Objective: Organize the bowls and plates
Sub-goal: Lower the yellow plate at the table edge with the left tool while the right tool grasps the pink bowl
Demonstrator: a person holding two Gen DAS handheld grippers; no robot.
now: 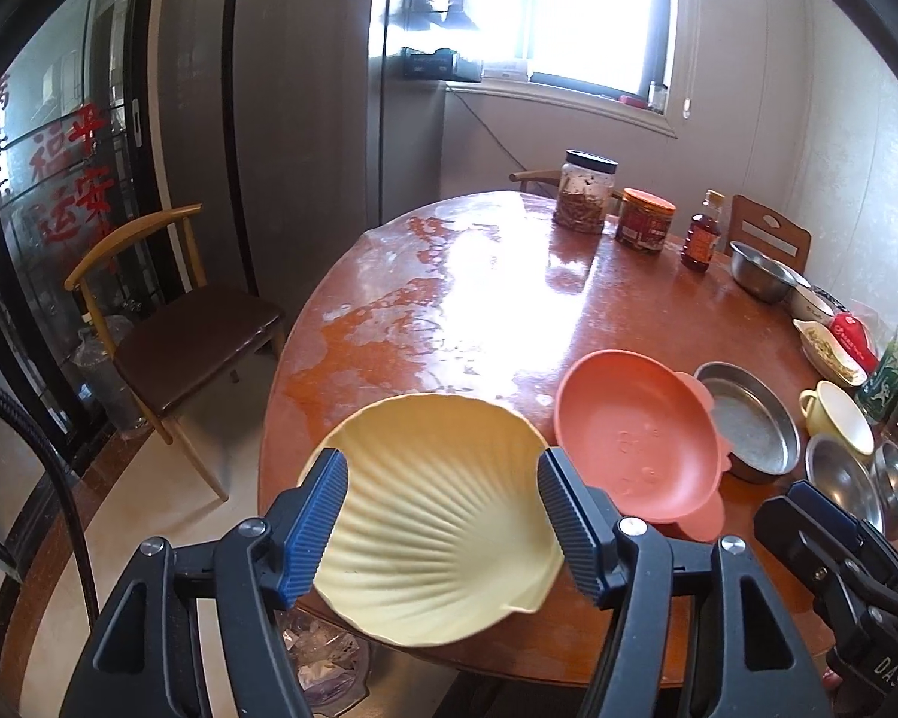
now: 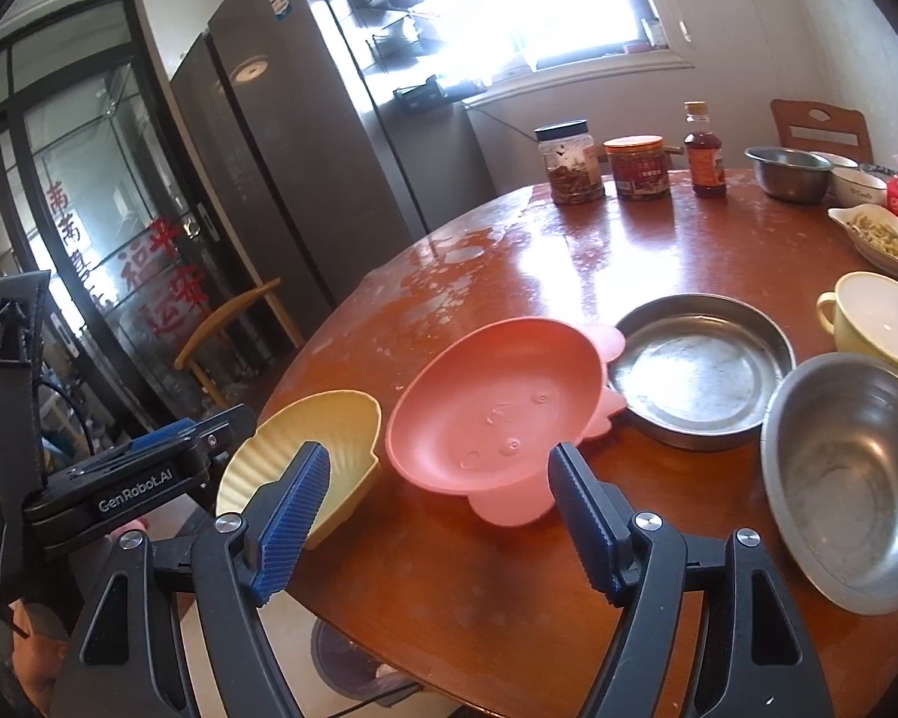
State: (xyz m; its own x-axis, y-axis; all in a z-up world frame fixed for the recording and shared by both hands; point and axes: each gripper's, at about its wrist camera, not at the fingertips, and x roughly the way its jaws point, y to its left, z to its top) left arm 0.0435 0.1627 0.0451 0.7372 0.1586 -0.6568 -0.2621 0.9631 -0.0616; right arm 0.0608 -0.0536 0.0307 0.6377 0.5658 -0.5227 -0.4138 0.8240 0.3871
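Yellow and ribbed like a scallop shell, the shell plate point(image 1: 443, 514) lies at the near edge of the round wooden table point(image 1: 479, 299), partly overhanging it, its fan spreading away from the camera and its narrow hinge end toward the left gripper point(image 1: 443, 523). Those jaws stand apart on either side of the plate without pressing it. Just right of it sits the pink bowl point(image 2: 497, 407), empty, tilted with one rim resting on the empty steel pan point(image 2: 700, 371). The right gripper point(image 2: 440, 514) hovers before the pink bowl, jaws released, nothing between them. Nearby, a steel bowl point(image 2: 850, 478) and a yellow cup point(image 2: 880, 317) look empty. Farther back, a white dish point(image 2: 880, 236) holds pale food strips, and a clear jar point(image 2: 572, 164) holds brown contents.
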